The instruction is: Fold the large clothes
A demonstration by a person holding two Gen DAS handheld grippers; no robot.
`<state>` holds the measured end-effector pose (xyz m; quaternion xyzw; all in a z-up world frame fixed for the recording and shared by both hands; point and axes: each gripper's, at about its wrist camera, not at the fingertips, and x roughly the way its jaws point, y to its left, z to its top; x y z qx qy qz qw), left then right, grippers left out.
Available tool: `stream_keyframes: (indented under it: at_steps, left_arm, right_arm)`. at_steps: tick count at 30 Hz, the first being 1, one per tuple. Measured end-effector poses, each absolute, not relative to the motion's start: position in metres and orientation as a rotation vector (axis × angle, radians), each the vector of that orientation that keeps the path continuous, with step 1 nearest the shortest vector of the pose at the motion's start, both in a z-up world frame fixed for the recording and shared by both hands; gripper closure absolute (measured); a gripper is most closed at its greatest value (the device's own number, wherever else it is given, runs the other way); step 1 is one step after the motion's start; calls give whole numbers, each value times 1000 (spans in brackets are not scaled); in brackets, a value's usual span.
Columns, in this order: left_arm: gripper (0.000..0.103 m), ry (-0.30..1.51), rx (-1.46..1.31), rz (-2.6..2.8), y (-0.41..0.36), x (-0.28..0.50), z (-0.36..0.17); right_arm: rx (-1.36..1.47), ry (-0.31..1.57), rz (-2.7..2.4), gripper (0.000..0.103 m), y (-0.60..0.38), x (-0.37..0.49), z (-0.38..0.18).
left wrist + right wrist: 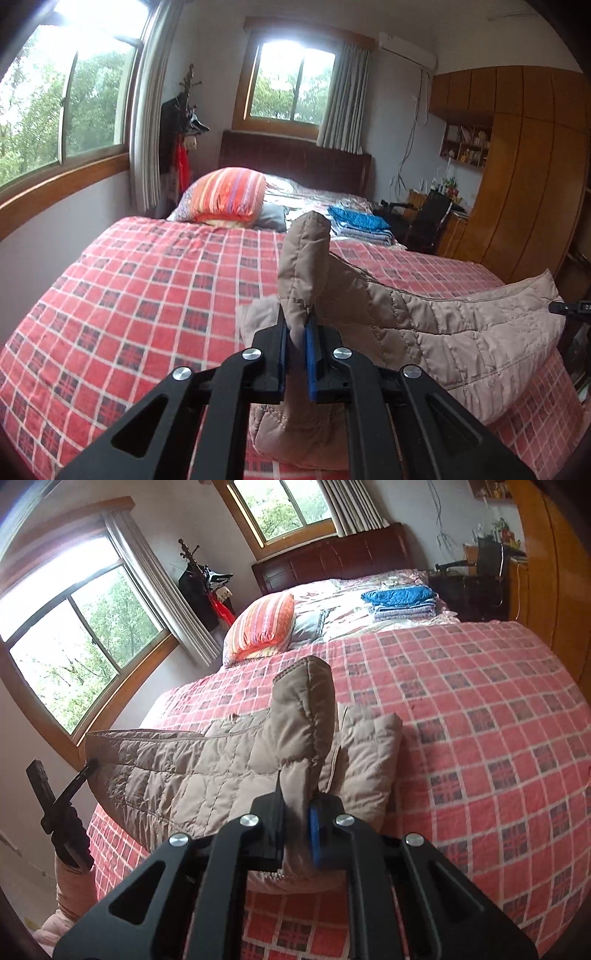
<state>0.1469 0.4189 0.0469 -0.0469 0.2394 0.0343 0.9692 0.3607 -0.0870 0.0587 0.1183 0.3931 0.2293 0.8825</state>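
Observation:
A beige quilted jacket (pixel 454 328) hangs stretched between both grippers above the red plaid bedspread (pixel 147 288). My left gripper (pixel 296 332) is shut on one corner, which sticks up as a padded flap between the blue pads. In the right wrist view the same jacket (pixel 192 775) spreads leftward, and my right gripper (pixel 297 812) is shut on its other corner, also poking upward. The left gripper (pixel 86 768) shows at the far left of that view, pinching the jacket's edge. The right gripper's tip (pixel 569 307) shows at the right edge of the left wrist view.
The bed (pixel 498 738) fills most of both views, with a striped orange pillow (pixel 231 195) and a stack of folded blue clothes (pixel 360 223) near the dark headboard (pixel 295 162). Wooden wardrobes (pixel 524 177) stand at right; windows (pixel 66 103) line the left wall.

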Motion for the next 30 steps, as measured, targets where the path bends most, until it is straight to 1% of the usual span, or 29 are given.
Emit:
stream_keyframes:
  at_steps: [4,6,10,15,18,21,25,29,30]
  left_arm:
    - [95,440,-69,125,422,192,49]
    - [95,458,-84,139,425,217,42]
    - [95,556,-104,162,431,264,10]
    - [94,706,-95,208,436,308,-44]
    - [93,788,-116,234,444,325,-74]
    - [88,834,-120,252,450,332,-96]
    - [85,850,-136,250,451,331,-104]
    - [82,869,-145,258,454,334,-103]
    - [81,875,-150,259,454,333,-101]
  right_arm:
    - [259,824,431,94,-84,405,62]
    - [270,845,408,94,-82,430,54]
    - [303,924,374,94,-76,476,20]
    - [312,1029,313,94,-68,515,-33]
    - [319,1080,284,94,-68,530,-61]
    - [346,1126,278,92,-70,538,-88]
    - [397,1140,289,90,-73,539,-109]
    - [417,1142,290,89,-76,538,-110]
    - [416,1138,289,86,-76,536,-107]
